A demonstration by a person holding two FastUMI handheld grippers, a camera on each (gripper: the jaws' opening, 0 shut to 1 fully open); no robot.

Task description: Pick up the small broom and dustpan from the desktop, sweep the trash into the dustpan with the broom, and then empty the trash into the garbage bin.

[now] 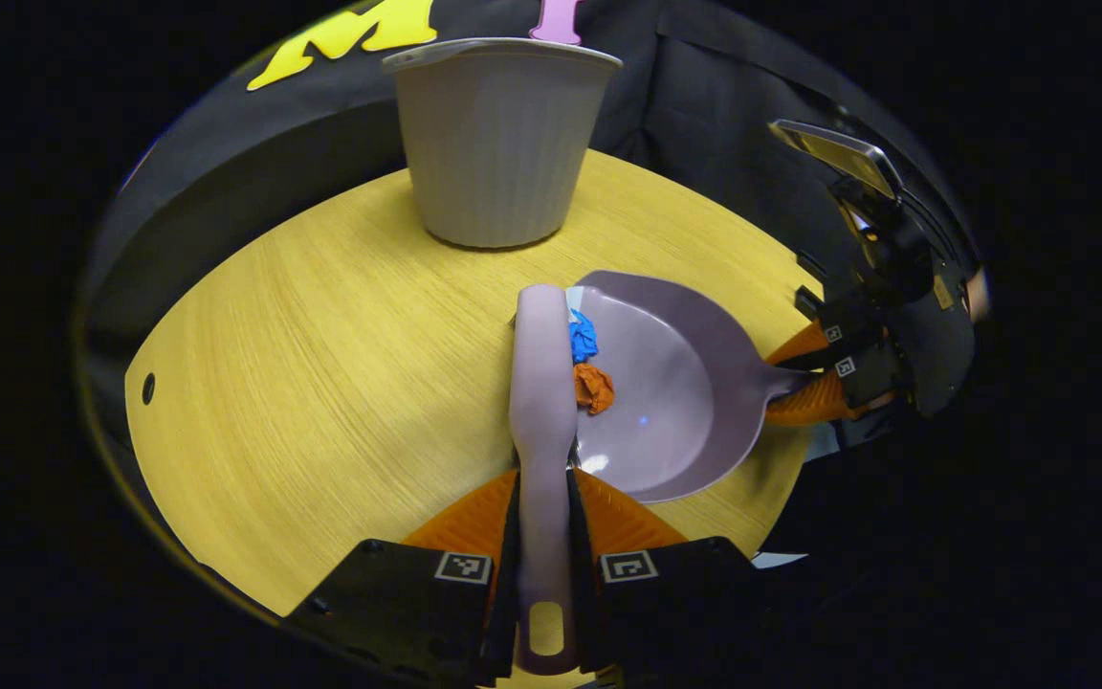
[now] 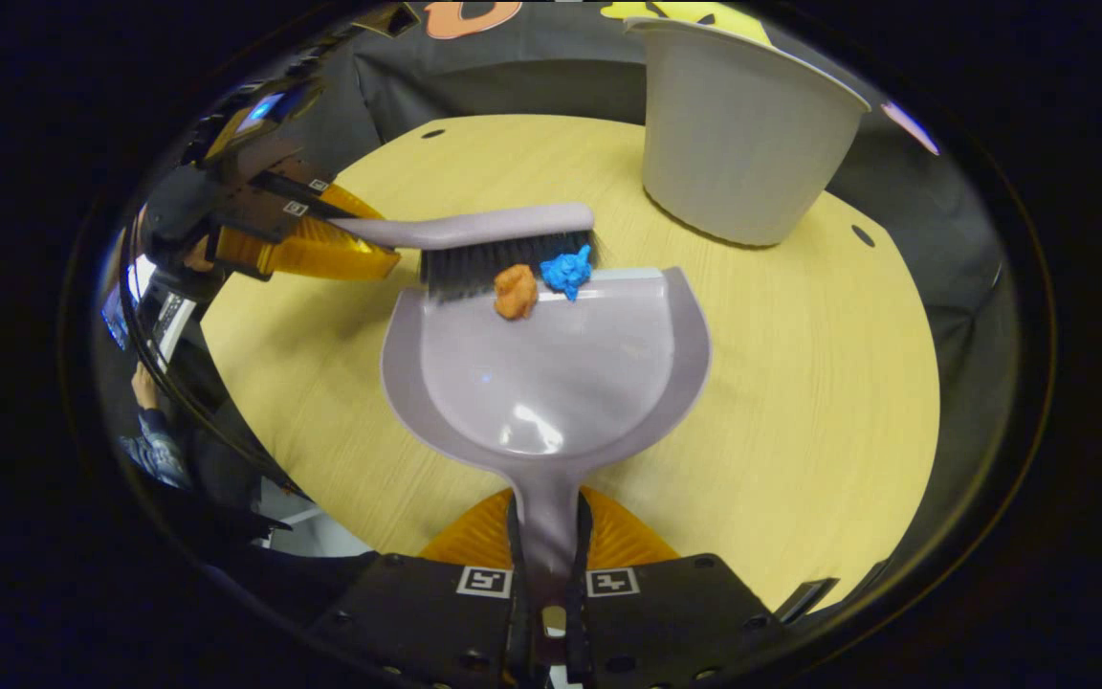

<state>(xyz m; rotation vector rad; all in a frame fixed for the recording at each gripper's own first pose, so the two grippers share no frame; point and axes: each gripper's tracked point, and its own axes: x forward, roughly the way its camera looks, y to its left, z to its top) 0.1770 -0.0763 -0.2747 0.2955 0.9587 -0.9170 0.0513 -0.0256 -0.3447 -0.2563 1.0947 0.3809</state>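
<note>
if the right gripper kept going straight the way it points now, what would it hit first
Probably the broom: it lies across the far lip of the dustpan that the right gripper holds, with two paper wads between. Depth is unclear; the bin sits off to the side.

The left gripper (image 1: 543,517) reaches forward low over the table, both fingers pressed on the broom handle (image 1: 541,459) that runs between them. The right gripper (image 2: 547,536) is likewise clamped, its fingers squeezing the dustpan handle (image 2: 547,526). In the left gripper view the right gripper comes in from the right side, pointing leftward.
</note>
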